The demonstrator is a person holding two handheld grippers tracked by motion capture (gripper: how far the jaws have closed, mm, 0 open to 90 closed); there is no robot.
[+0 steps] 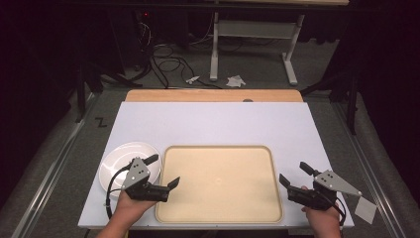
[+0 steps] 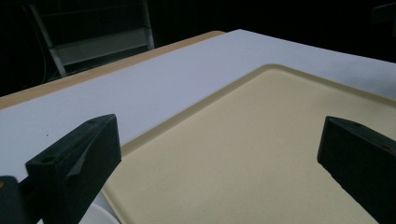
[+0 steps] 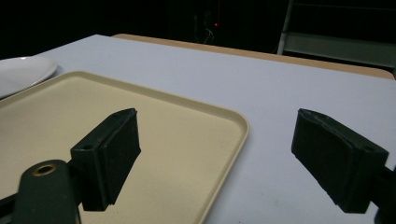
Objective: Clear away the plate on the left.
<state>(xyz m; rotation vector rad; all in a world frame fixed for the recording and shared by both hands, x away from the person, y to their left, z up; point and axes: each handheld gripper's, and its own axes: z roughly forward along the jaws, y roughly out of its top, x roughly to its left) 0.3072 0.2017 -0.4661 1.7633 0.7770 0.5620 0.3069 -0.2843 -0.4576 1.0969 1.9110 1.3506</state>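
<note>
Both hands came in low from the near desk (image 1: 213, 124) edge, left tool (image 1: 163, 171) released over the tray (image 1: 218, 151) edge beside the plate (image 1: 116, 156), right tool (image 1: 293, 173) released just right of the tray.

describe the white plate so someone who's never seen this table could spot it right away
Start from the white table and find the big beige tray lying near its front edge. The plate sits just off the tray's left side, partly under the left tongs. It is the one round thing there, glossy white, against the rectangular matte beige tray.
</note>
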